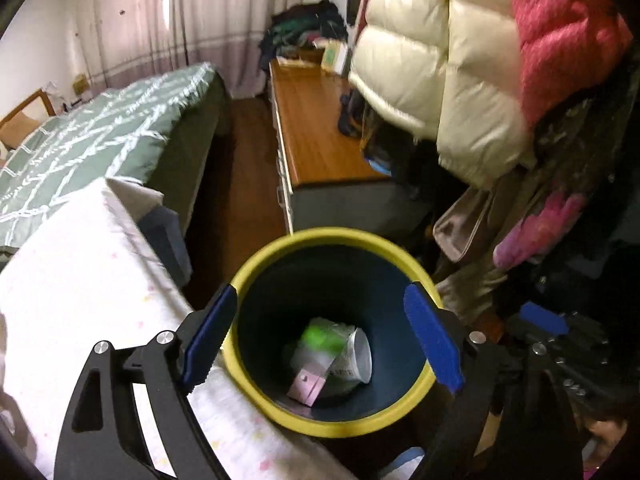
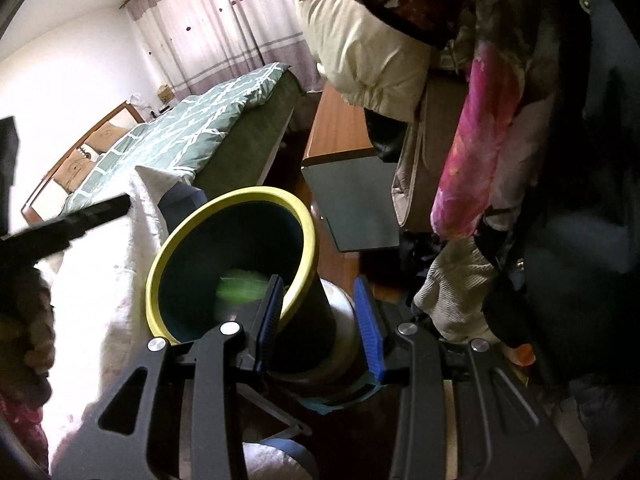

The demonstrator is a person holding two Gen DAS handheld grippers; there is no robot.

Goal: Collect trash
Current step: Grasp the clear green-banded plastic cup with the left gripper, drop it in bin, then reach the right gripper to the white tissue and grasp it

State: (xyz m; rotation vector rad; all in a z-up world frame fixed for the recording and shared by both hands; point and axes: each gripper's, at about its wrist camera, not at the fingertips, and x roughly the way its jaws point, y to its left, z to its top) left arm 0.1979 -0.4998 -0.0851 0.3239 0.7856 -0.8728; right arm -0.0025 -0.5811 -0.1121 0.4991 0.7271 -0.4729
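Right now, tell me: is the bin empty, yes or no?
No: in the left wrist view the bin holds a cup, a pink box and a green wrapper.

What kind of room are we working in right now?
Most likely a bedroom: a bed with a green quilt, curtains behind it, and puffy jackets hanging above a wooden cabinet.

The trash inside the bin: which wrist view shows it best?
The left wrist view. It looks straight down into the yellow-rimmed bin, showing a paper cup, a pink box and a blurred green item. The right wrist view sees the bin obliquely, with only a green blur visible inside.
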